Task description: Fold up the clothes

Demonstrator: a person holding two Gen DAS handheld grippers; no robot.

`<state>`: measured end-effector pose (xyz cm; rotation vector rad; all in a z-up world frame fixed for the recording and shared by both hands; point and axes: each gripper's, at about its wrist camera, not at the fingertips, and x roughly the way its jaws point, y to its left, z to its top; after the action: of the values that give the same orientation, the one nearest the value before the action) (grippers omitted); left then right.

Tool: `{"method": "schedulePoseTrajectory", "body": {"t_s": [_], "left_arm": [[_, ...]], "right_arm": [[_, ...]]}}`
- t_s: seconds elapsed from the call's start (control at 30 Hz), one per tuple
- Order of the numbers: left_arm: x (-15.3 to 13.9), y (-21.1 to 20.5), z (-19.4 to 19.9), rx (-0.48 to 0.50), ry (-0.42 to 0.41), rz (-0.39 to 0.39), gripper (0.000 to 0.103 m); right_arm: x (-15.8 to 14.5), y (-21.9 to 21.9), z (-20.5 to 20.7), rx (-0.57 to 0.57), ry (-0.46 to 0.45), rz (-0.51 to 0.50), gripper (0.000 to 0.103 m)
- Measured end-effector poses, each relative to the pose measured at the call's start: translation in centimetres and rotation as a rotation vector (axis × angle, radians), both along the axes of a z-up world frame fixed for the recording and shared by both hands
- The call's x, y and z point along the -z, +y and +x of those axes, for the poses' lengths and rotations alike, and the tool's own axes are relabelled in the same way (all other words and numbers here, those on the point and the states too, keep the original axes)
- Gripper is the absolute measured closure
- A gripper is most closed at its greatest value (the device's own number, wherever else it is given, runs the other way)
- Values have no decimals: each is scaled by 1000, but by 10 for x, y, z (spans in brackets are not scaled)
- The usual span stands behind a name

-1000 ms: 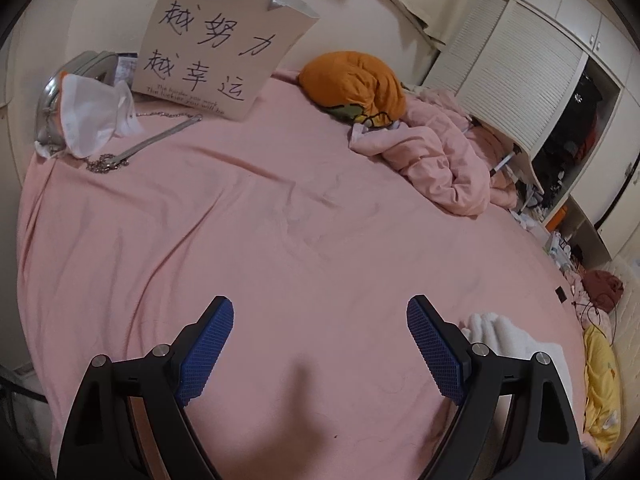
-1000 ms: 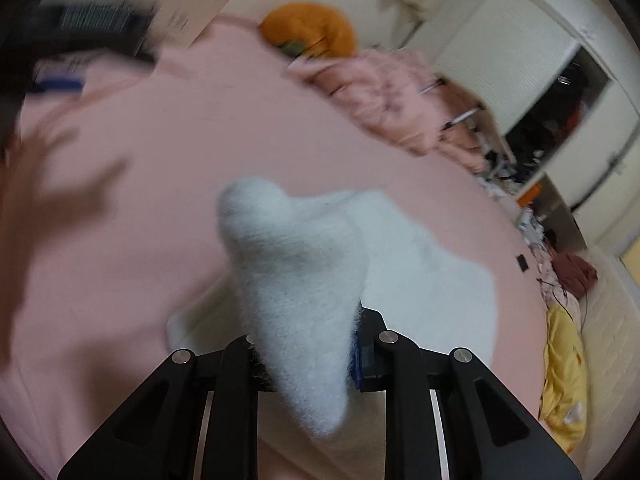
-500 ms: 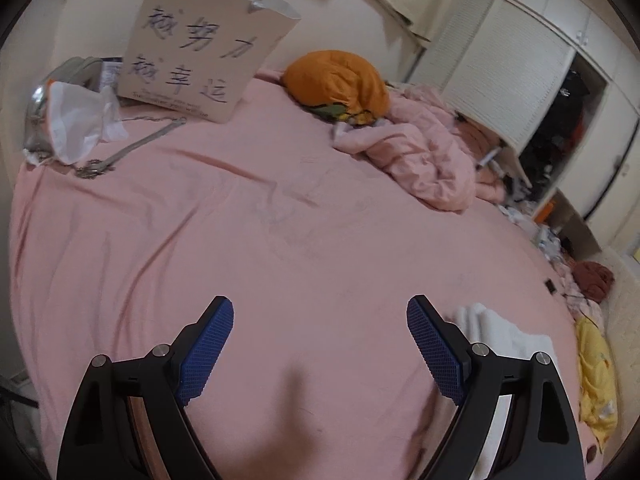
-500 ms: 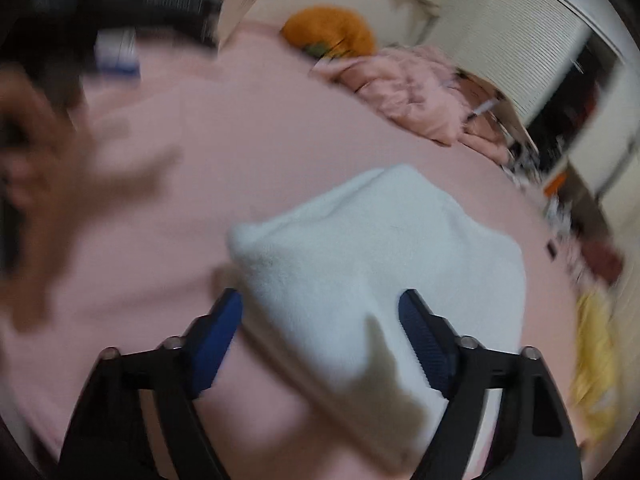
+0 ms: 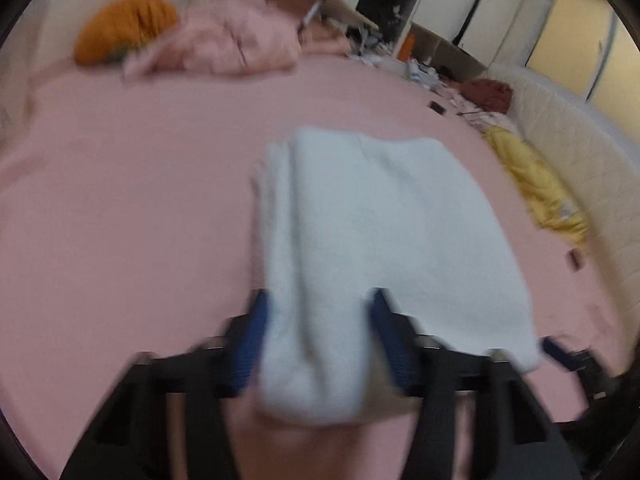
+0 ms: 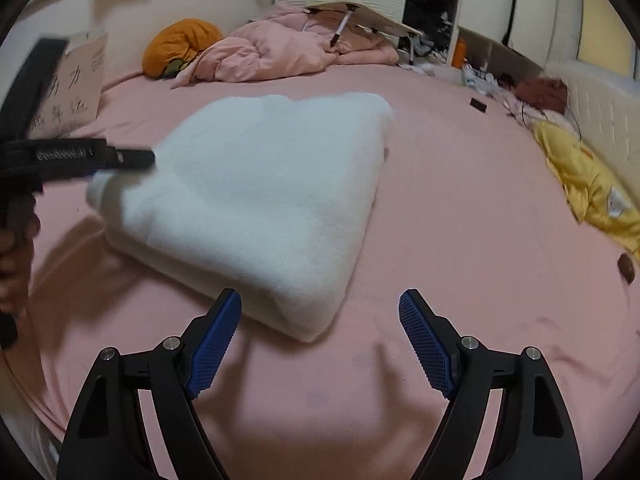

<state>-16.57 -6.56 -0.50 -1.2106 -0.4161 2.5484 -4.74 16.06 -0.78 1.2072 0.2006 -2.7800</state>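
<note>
On the pink bed sheet (image 6: 460, 184) lies a folded white fleece garment (image 6: 256, 200). At its left edge the left tool (image 5: 316, 332) is closing, a thick fold of the fleece between its blue pads (image 5: 248, 344), which touch the cloth on both sides. Just beside the garment's near corner, the right tool (image 6: 320, 340) stands spread wide and empty.

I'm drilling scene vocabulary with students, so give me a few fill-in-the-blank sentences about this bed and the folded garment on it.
The fluffy white folded garment lies on a ____ bedsheet.
The left hand-held gripper is closing with the garment's ____ between its jaws.
The right hand-held gripper holds ____.
The round cushion near the crumpled pink blanket is ____.

Missing words: pink; edge; nothing; orange
</note>
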Motion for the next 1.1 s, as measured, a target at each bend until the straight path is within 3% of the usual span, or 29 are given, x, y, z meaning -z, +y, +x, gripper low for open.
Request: {"method": "schedulePoseTrajectory", "body": {"t_s": [0.1, 0.23, 0.3, 0.33, 0.4, 0.47, 0.53, 0.6, 0.73, 0.83, 0.93, 1.07, 1.1], "left_arm": [[-7, -13, -2, -14, 38, 139, 69], [12, -20, -15, -60, -51, 148, 69], [9, -19, -14, -30, -47, 200, 69], [2, -17, -10, -15, -14, 202, 69], [-16, -7, -1, 9, 83, 121, 69], [-11, 2, -5, 45, 51, 106, 69], [3, 5, -15, 32, -11, 82, 69], [7, 5, -19, -2, -17, 35, 69], [11, -3, -20, -15, -44, 114, 69], [23, -5, -25, 32, -92, 205, 69], [30, -8, -30, 30, -126, 252, 77], [5, -20, -13, 20, -12, 336, 84], [-3, -23, -8, 23, 25, 352, 85]], "right_arm": [[0, 4, 1, -12, -5, -31, 22], [0, 11, -3, -10, -2, -60, 22], [2, 14, -10, -1, -8, -69, 22], [2, 16, -12, 4, -11, -76, 22], [3, 21, -14, 13, -16, -95, 22], [6, 24, -17, 23, -27, -102, 22], [10, 25, -20, 31, -42, -99, 22], [12, 27, -22, 38, -52, -100, 22], [14, 24, -23, 30, -58, -97, 22], [15, 19, -26, 17, -58, -85, 22], [18, 13, -30, 13, -62, -81, 22], [14, 9, -34, 11, -59, -104, 23], [9, 9, -32, 14, -34, -114, 32]]}}
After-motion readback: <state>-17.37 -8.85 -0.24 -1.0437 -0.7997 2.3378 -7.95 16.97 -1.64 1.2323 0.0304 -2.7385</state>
